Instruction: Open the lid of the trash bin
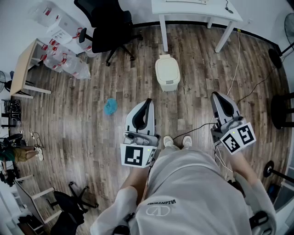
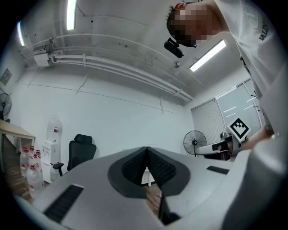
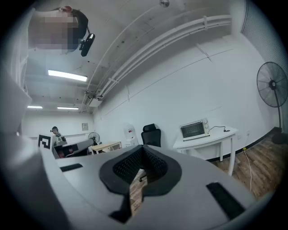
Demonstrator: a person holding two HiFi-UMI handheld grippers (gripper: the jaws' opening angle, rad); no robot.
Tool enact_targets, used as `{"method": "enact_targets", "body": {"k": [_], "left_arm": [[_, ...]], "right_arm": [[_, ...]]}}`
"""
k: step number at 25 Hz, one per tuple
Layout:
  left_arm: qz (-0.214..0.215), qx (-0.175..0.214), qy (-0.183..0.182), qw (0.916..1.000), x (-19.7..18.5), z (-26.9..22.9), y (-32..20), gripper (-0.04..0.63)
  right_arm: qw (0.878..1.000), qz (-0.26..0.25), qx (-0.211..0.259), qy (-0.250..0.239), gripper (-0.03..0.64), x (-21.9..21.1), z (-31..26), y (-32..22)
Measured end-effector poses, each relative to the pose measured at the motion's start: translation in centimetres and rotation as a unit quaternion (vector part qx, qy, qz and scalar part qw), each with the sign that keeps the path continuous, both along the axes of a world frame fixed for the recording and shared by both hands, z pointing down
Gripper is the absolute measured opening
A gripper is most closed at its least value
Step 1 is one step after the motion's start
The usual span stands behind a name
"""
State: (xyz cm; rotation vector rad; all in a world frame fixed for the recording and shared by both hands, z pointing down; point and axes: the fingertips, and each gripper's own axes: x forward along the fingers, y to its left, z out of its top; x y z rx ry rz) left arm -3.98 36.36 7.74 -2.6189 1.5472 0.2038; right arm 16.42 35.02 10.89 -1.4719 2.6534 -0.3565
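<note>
You had the left gripper (image 1: 147, 103) and right gripper (image 1: 216, 97) both pressed together, nothing in them. I'd step closer, then hook one tip under the lid's front lip and lift slowly. The trash bin (image 1: 167, 73) sat on the floor (image 1: 92, 124) well ahead, between the two grippers: small, cream, lid flat down.

From the head we look steeply down at the floor (image 1: 92, 114), with the left gripper (image 1: 147, 102) near 6 o'clock and the right gripper (image 1: 216, 95) near 4, both close below us. Each gripper camera sits tight behind its own jaws and tilts up toward wall and ceiling. All three views share the chair (image 1: 110, 23) (image 2: 81, 150) (image 3: 150, 134). The head and right gripper views share the table (image 1: 197, 7) (image 3: 209, 134).
</note>
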Motion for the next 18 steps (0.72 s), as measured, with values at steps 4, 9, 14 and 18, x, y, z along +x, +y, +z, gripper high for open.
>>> {"method": "enact_targets", "body": {"k": [4,9,14,18], "left_arm": [[-0.002,0.0,0.001,1.0,-0.2,-0.3,-0.1,-0.002],[-0.003,-0.002,0.004,1.0,-1.3,-0.2,-0.4,-0.002],[0.0,-0.007,0.005,1.0,-2.9,0.5,-0.8,-0.002],[-0.002,-0.008,0.005,1.0,-5.1,1.1,-1.2,-0.002]], "right_arm": [[1.0,-0.003,-0.003,-0.003,0.015,-0.2,-0.1,-0.2],[1.0,-0.003,-0.008,-0.019,0.017,-1.0,-0.1,-0.8],[1.0,0.01,-0.009,-0.011,0.017,-1.7,0.5,-1.5],[1.0,0.019,-0.012,-0.009,0.017,-2.9,1.2,-1.5]]}}
